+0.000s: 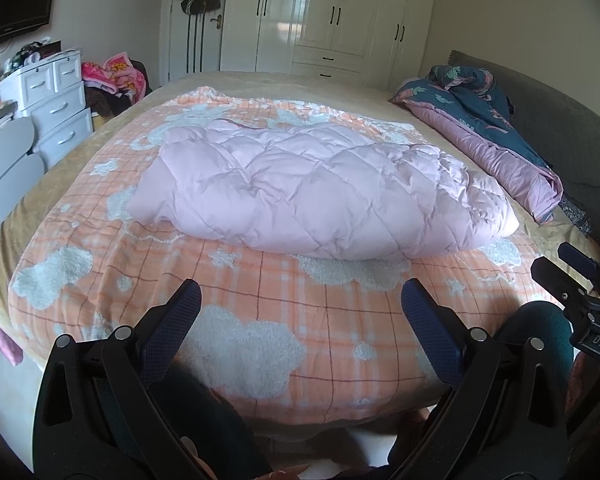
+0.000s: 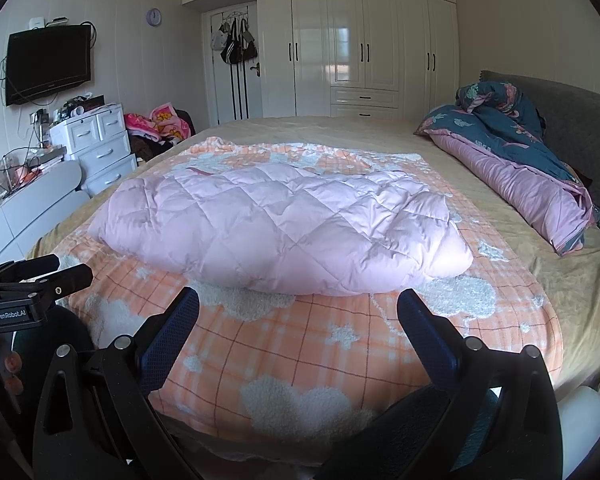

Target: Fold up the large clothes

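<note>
A pink quilted puffer garment (image 1: 316,192) lies in a folded bundle on an orange plaid blanket (image 1: 284,320) in the middle of the bed; it also shows in the right wrist view (image 2: 284,232). My left gripper (image 1: 300,300) is open and empty, held over the blanket's near part, short of the garment. My right gripper (image 2: 298,308) is open and empty, close to the garment's near edge. The right gripper also shows at the right edge of the left wrist view (image 1: 572,276), and the left gripper at the left edge of the right wrist view (image 2: 60,272).
A rolled blue and purple duvet (image 2: 520,168) lies along the grey headboard (image 2: 572,120) on the right. White drawers (image 2: 100,140), a wall TV (image 2: 48,64) and a pile of clothes (image 2: 160,124) stand at the left. White wardrobes (image 2: 360,40) fill the far wall.
</note>
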`<state>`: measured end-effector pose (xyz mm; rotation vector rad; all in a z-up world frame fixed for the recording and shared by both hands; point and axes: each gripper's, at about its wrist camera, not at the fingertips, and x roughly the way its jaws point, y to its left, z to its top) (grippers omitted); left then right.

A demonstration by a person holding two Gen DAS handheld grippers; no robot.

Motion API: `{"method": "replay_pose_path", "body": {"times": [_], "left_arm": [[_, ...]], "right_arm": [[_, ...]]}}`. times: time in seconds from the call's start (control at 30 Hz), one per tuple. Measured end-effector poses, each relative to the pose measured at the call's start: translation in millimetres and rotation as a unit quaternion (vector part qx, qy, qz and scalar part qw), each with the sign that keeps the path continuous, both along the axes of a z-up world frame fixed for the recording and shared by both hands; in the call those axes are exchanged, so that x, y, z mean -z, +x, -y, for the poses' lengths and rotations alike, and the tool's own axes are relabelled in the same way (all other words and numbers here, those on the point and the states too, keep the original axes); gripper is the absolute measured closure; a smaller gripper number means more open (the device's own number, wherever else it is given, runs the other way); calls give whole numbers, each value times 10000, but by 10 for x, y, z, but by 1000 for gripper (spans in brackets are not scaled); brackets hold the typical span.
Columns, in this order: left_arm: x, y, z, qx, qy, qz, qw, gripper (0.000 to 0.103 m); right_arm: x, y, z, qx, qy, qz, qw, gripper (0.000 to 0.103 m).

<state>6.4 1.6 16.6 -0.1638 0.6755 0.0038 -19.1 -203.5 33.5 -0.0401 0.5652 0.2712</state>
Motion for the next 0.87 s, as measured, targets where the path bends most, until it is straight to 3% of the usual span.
{"method": "replay_pose_path", "body": {"times": [0.37,0.47,0.6,0.67,0.77,0.87], "left_arm": [[50,80,-145,-142,-89,-224,9996,9],[103,139,-281,-300,-158,-342,9988,9],[135,254,-712,-797,-316,-419,9954,9],[132,367,-1067,-1108,-381,-415,9922,9],[158,614,-1819,-1879,-207,-455,9809,9],[258,901,-2597,-2654,128,-453,9630,9]], "right_arm": [[-39,87,104,242,-38,-22,9997,4],[-44,109,280,559,11,-28,9984,4],[-64,141,946,1473,261,-48,9887,4],[26,160,1503,2280,237,-150,9733,4],[287,106,2439,3450,391,-498,9365,4],[805,-21,3530,4743,306,-1250,8709,4]]}}
